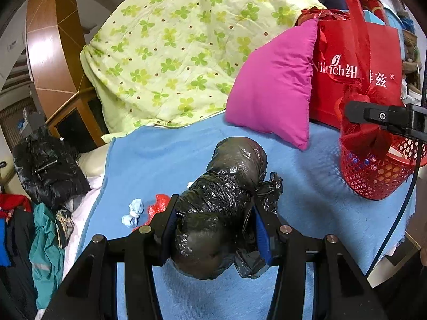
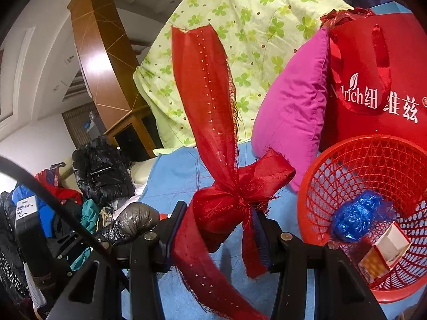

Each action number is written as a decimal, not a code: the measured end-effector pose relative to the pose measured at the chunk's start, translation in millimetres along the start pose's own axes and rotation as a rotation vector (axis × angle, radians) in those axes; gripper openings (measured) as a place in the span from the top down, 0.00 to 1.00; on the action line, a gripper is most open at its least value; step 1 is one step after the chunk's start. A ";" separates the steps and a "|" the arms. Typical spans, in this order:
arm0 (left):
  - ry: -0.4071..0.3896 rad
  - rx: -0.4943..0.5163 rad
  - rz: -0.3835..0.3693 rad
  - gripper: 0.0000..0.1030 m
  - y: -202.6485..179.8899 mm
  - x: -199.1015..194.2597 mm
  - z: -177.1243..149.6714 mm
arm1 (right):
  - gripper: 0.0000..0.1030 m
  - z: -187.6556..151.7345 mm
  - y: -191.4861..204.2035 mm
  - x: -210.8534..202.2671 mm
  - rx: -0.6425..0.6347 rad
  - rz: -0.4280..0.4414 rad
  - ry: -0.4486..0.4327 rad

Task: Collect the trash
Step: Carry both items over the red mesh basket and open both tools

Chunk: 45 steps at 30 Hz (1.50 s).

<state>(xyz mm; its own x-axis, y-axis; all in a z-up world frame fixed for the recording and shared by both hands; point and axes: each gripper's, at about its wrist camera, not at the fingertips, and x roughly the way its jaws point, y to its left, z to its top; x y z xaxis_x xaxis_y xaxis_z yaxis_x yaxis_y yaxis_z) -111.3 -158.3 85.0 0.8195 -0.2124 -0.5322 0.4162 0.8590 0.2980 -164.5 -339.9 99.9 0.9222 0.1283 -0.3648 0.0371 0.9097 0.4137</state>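
In the left wrist view the left gripper [image 1: 213, 229] pinches one knotted black plastic bag bundle [image 1: 226, 194] between its blue pads, held above the blue blanket [image 1: 165, 160]. Two small scraps lie on the blanket just left of the fingers: one pale blue wad [image 1: 132, 212] and one red plastic scrap [image 1: 157, 208]. One red mesh basket [image 1: 379, 176] stands tilted near the blanket's right edge, with open blanket between it and the bundle. One pink pillow [image 1: 275, 85] leans against one red tote bag [image 1: 357, 72].

In the right wrist view the right gripper [image 2: 217, 229] is clamped on one knotted red ribbon bundle [image 2: 221, 208], just beside the basket's rim [image 2: 304, 186]. Inside the basket lie one blue plastic wad [image 2: 357, 217] and one small carton [image 2: 381, 253].
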 end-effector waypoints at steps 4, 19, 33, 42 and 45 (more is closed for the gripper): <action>-0.011 0.015 -0.002 0.49 -4.4 -3.7 5.6 | 0.51 2.4 -5.8 -4.6 0.010 0.000 -0.015; -0.057 0.065 -0.015 0.49 -25.2 -13.7 22.5 | 0.51 8.2 -28.1 -24.4 0.055 -0.020 -0.067; -0.099 0.112 -0.032 0.49 -46.0 -20.7 38.7 | 0.51 12.1 -52.2 -47.9 0.109 -0.041 -0.137; -0.120 0.087 -0.125 0.49 -53.1 -20.7 55.7 | 0.50 13.5 -86.2 -71.3 0.209 -0.090 -0.211; -0.119 0.066 -0.185 0.49 -57.3 -17.3 65.3 | 0.50 12.3 -103.0 -81.4 0.266 -0.112 -0.240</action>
<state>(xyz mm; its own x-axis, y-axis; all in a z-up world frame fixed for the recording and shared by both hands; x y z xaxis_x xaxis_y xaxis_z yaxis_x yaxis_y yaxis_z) -123.6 -234.3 128.8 0.7662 -0.4202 -0.4862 0.5852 0.7688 0.2579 -238.7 -448.9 97.2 0.9696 -0.0916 -0.2271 0.2128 0.7742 0.5961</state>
